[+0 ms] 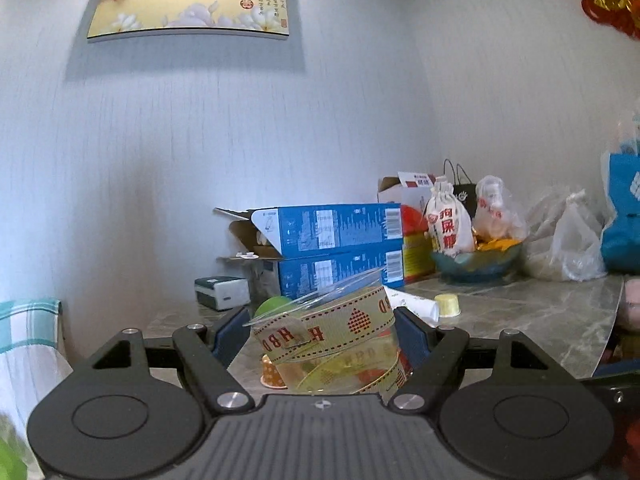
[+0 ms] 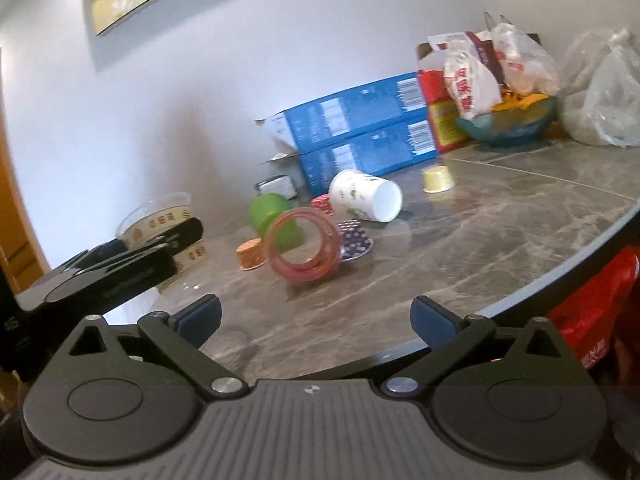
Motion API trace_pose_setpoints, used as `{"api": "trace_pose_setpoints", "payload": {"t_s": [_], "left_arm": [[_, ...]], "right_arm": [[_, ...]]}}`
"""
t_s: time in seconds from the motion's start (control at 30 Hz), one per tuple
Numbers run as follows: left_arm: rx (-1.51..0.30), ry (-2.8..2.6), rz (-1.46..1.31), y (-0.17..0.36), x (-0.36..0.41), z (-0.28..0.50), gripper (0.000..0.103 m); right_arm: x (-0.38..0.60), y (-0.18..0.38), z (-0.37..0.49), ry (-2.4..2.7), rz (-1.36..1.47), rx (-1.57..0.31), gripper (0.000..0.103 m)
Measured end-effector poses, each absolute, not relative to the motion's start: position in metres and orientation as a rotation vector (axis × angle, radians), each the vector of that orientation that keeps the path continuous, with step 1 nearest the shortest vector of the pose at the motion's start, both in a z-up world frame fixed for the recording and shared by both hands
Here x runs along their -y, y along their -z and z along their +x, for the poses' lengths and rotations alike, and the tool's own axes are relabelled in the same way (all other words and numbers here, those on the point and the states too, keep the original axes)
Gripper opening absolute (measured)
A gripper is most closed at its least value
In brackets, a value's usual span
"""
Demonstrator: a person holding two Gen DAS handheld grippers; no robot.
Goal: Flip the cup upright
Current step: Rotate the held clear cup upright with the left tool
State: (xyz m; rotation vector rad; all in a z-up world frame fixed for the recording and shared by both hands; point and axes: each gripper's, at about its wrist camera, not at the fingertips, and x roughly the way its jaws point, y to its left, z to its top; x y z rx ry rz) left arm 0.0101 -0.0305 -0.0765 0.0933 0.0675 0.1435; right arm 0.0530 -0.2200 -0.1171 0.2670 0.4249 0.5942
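My left gripper (image 1: 320,328) is shut on a clear plastic cup (image 1: 332,336) with a cream and red printed band; the cup is tilted, rim up and to the right, above the table. In the right wrist view the same cup (image 2: 160,224) and the left gripper (image 2: 176,240) are at the left. My right gripper (image 2: 316,316) is open and empty over the table's near edge. On the table lie a pink clear cup (image 2: 304,244) on its side, a white paper cup (image 2: 366,196) on its side and a green cup (image 2: 268,210).
Small paper cups are nearby: orange (image 2: 250,254), purple dotted (image 2: 354,240), red (image 2: 323,205), yellow (image 2: 438,179). Stacked blue boxes (image 2: 360,128), a teal bowl (image 2: 508,120) of snack bags and plastic bags (image 2: 604,92) line the back. The marble table's edge (image 2: 560,280) curves right.
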Motion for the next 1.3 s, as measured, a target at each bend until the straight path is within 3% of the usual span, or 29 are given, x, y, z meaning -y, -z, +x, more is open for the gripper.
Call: {"api": "trace_pose_setpoints", "payload": {"t_s": [1.3], "left_arm": [[-0.083,-0.209,0.38,0.131,0.057,0.007,0.083]], "right_arm": [[0.221,0.126,0.053,-0.603,0.302,-0.429,0.102]]}}
